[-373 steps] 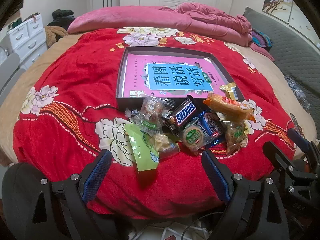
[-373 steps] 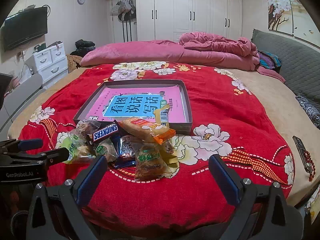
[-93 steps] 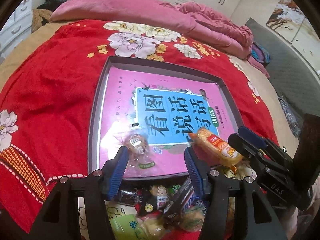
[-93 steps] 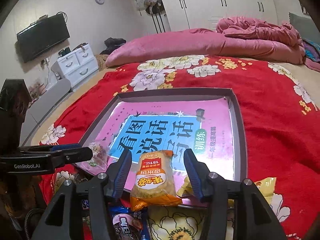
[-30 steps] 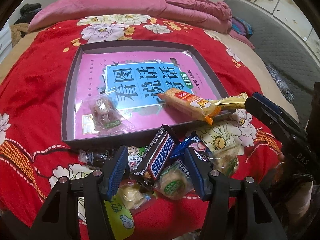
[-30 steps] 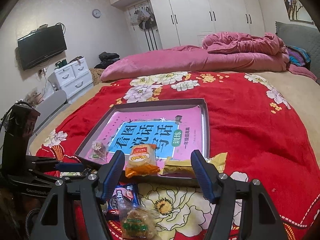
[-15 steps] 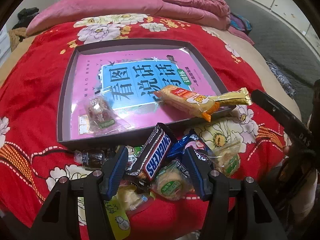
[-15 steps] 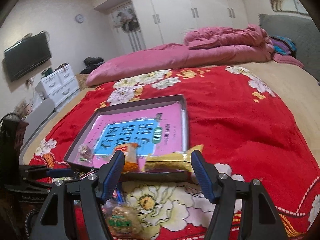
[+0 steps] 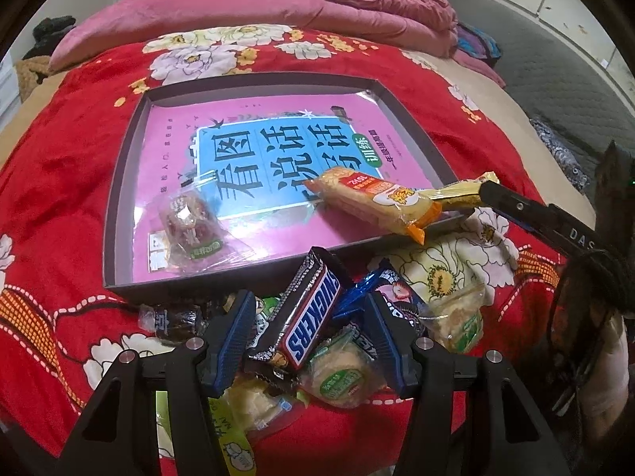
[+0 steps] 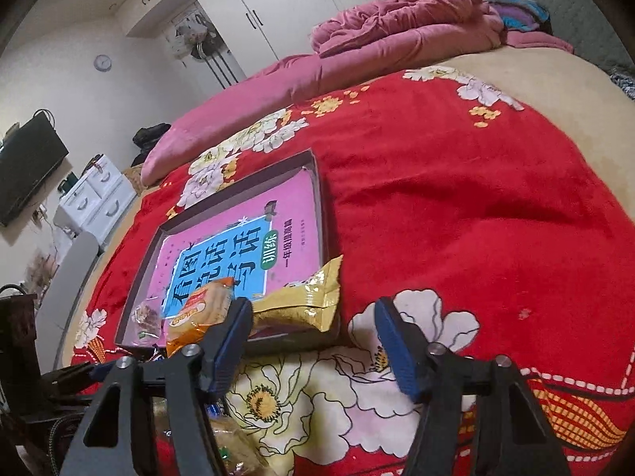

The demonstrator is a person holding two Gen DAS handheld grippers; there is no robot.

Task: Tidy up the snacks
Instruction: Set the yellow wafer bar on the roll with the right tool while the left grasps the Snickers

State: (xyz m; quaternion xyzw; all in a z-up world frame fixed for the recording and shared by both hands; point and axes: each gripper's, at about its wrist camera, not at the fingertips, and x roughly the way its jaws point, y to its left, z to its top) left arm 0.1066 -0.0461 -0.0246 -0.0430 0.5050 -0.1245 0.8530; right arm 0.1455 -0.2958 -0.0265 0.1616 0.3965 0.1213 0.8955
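A dark tray (image 9: 119, 214) lined with a pink book lies on the red flowered blanket. Inside it are a clear-wrapped snack (image 9: 190, 226) and an orange bread packet (image 9: 377, 202). A yellow packet (image 10: 301, 301) rests across the tray's near right corner. My right gripper (image 10: 312, 304) is tilted, and its jaws are closing just short of this packet without pressing it. One of its fingers (image 9: 516, 206) reaches the packet's end in the left wrist view. My left gripper (image 9: 309, 296) hovers open over the snack pile, with a Snickers bar (image 9: 313, 317) lying loose between its fingers.
In front of the tray lie a blue packet (image 9: 397, 297), a round green-labelled pastry (image 9: 341, 373), a clear packet (image 9: 456, 317), a dark candy (image 9: 174, 319) and a green packet (image 9: 230, 436). A pink duvet (image 10: 278, 79) lies behind. White drawers (image 10: 95, 194) stand at the left.
The right gripper has rolled, come nearer the yellow packet, and its jaws have narrowed. The left gripper has barely moved over the pile.
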